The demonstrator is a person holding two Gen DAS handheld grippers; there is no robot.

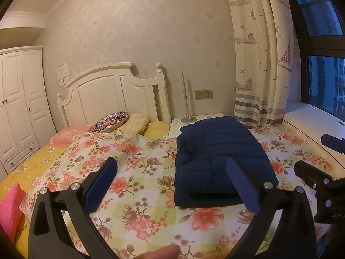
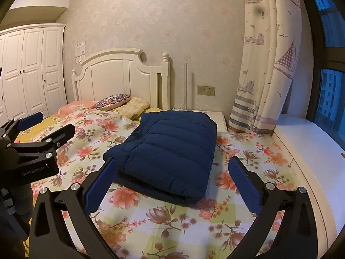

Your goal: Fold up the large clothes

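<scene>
On my far left stands the tall white panelled wardrobe (image 1: 19, 99), and beside it the cream wooden headboard (image 1: 112, 95) with a round embroidered cushion (image 1: 111, 118) lying on the pillows at its foot. My left gripper (image 1: 172, 185), black-framed with blue padded fingers (image 1: 101, 185), hangs above the floral patchwork bedspread (image 1: 138, 151); its jaws are spread wide and grasp nothing, and a fingertip (image 1: 159, 253) shows at the bottom edge of that view. Just to the right lies the quilted navy-blue down jacket (image 1: 217, 157), folded into a thick rectangular bundle and resting flat on the bedspread, its far end near the white bedside table (image 1: 198, 120). From the right wrist camera the same jacket (image 2: 170, 149) sits between and beyond the fingers of my right gripper (image 2: 172, 185), which is likewise released, jaws wide apart and apart from the fabric. The two grippers are side by side, each visible at the edge of the other's view. Further right hangs the cream sailboat-print curtain (image 2: 265, 64), then the white window sill (image 2: 308, 142) beneath the dark-framed window (image 2: 330, 64).
</scene>
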